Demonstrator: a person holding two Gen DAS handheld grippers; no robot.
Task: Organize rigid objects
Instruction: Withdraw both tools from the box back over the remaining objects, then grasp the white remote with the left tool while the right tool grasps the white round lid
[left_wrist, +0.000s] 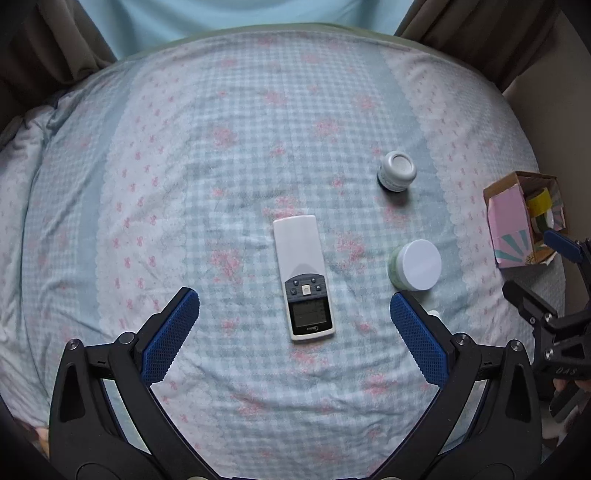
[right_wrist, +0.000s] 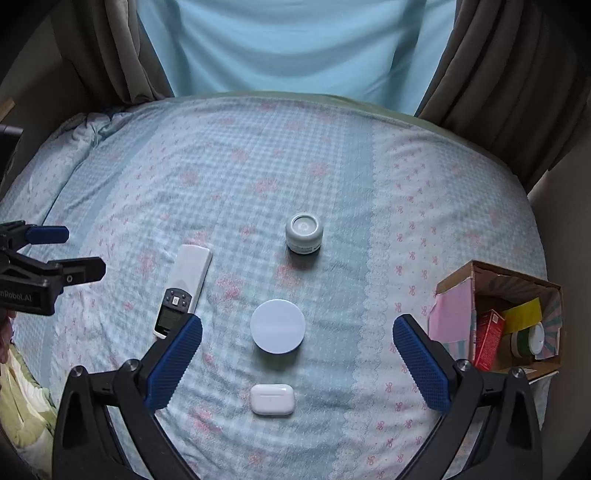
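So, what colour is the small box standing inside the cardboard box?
Red. The small box shows best in the right wrist view, inside the cardboard box.

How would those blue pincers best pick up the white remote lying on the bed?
Across its narrow width, near the middle of the remote, coming straight down from above. It lies flat, long and slim, so its two long edges fit between the open left gripper fingers.

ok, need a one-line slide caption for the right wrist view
Open right gripper above a round white-lidded jar and white earbud case on the checked bedspread, cardboard box at right.
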